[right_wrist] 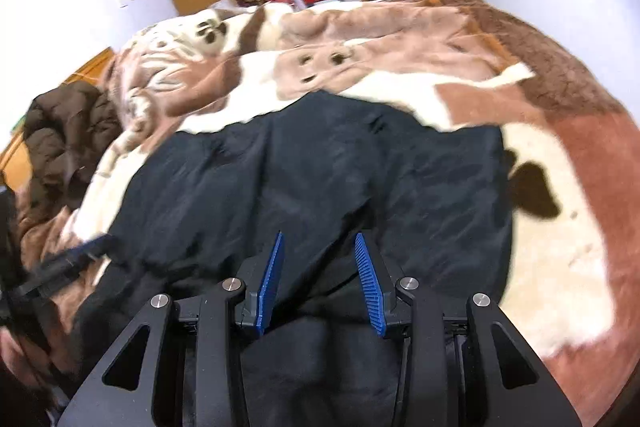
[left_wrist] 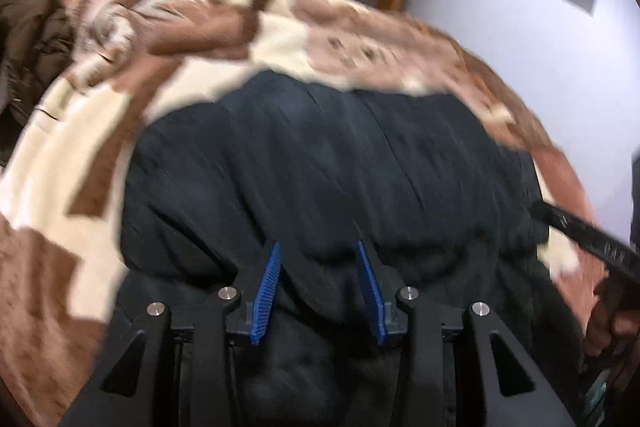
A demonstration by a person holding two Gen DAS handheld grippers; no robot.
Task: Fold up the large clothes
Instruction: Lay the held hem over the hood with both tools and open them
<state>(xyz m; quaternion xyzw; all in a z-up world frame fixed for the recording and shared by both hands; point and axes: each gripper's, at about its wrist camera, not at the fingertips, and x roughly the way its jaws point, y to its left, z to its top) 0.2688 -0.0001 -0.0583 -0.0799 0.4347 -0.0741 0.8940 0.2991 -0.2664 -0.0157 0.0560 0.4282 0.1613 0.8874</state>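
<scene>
My left gripper (left_wrist: 318, 247) hung over the black jacket (left_wrist: 328, 155), and its blue fingers (left_wrist: 269, 283) stood apart. The cloth bulged up between them, but I could not see the pads press on it. My right gripper (right_wrist: 319, 239) was the same: blue fingers (right_wrist: 370, 283) apart, dark cloth below the gap. The jacket lay flat on the bed, on a brown and cream blanket (right_wrist: 540, 227). Its far edge ran straight across, ahead of both fingertips. To the right of my right fingers there was lots of bare blanket. Far left of them sat a brown coat (right_wrist: 68, 135). The wall (left_wrist: 520, 27) stood beyond the bed.
</scene>
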